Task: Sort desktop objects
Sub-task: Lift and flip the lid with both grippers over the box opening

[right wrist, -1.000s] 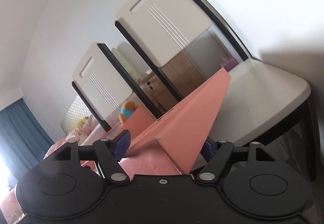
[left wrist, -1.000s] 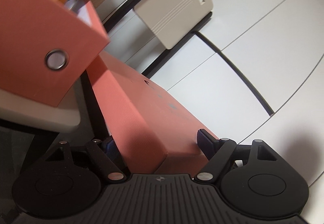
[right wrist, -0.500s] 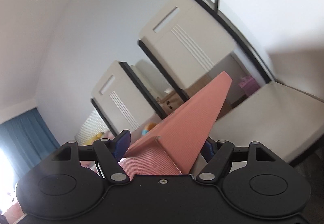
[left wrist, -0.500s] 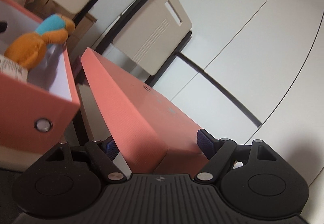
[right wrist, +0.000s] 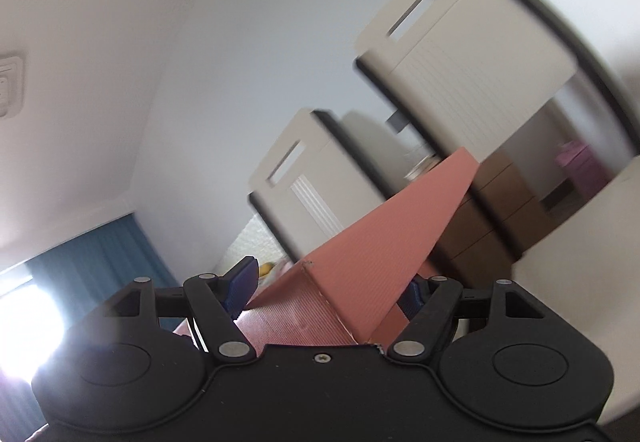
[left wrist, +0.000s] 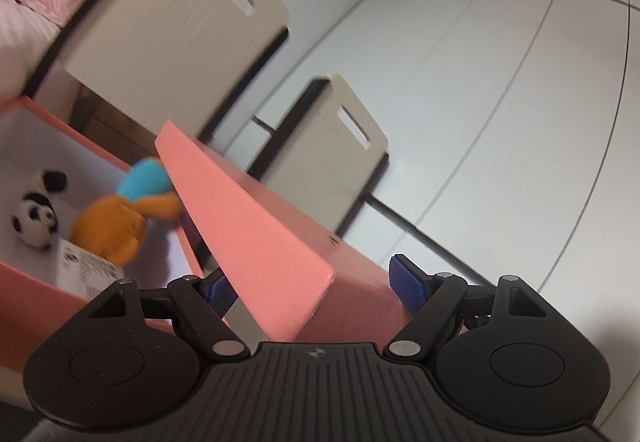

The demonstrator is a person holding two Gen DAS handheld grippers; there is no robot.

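Between both pairs of tongs, left gripper (left wrist: 310, 288) and right gripper (right wrist: 326, 288), a pink lid (left wrist: 256, 226) is clamped tilted, the open pink box (left wrist: 36, 282) of plush toys (left wrist: 116, 222) seen at nine o'clock.

Left gripper clamped on a salmon-pink box lid

The left gripper (left wrist: 310, 288) has its blue pads (left wrist: 404, 282) pressed to either side of the lid (left wrist: 256, 238), which is tilted. Beside it, an open pink box (left wrist: 24, 282) holds an orange plush toy (left wrist: 112, 226), a small panda plush (left wrist: 34, 222) and what seems a printed paper (left wrist: 80, 266), blurred. Two beige chair backs (left wrist: 332, 170) stand behind.
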